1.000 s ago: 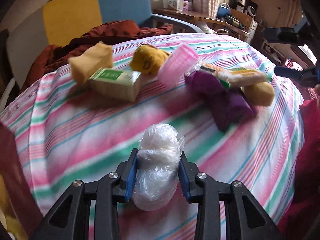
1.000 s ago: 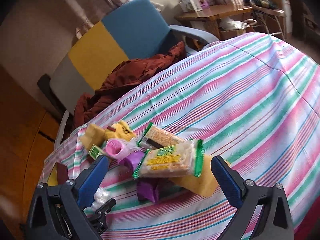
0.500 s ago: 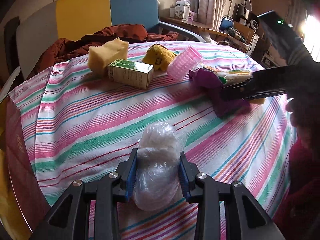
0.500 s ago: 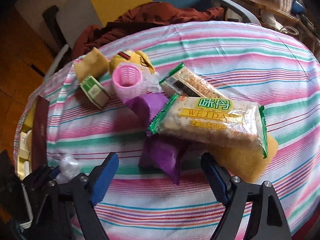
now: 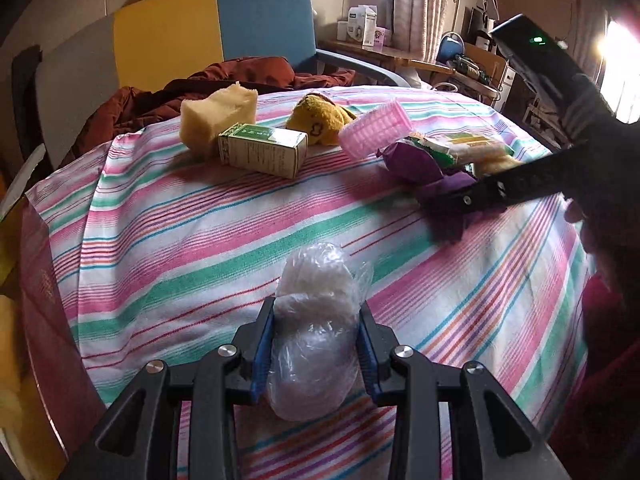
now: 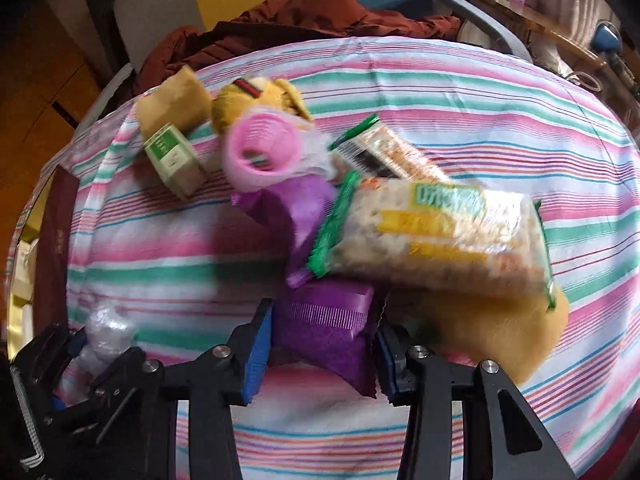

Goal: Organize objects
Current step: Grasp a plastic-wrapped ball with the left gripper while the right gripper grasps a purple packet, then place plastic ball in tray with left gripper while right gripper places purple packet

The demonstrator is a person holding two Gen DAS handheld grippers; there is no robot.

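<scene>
My left gripper is shut on a white bundle in clear plastic wrap, low over the near side of the striped tablecloth. In the right wrist view my right gripper has its jaws closing, and the blue pads press both sides of a purple packet. That packet lies partly under a cracker packet at the near edge of the pile. Seen from the left wrist, the right gripper reaches in from the right onto the purple packet.
Behind the pile lie a pink mesh roller, a yellow plush toy, a green-and-white box and a yellow sponge. Another sponge sits under the crackers. A dark red book borders the table's left edge; a chair with a jacket stands behind.
My right gripper came down to the pile and its wide-open jaws closed around the purple packet. The left gripper keeps its hold on the wrapped bundle and shifted slightly.
</scene>
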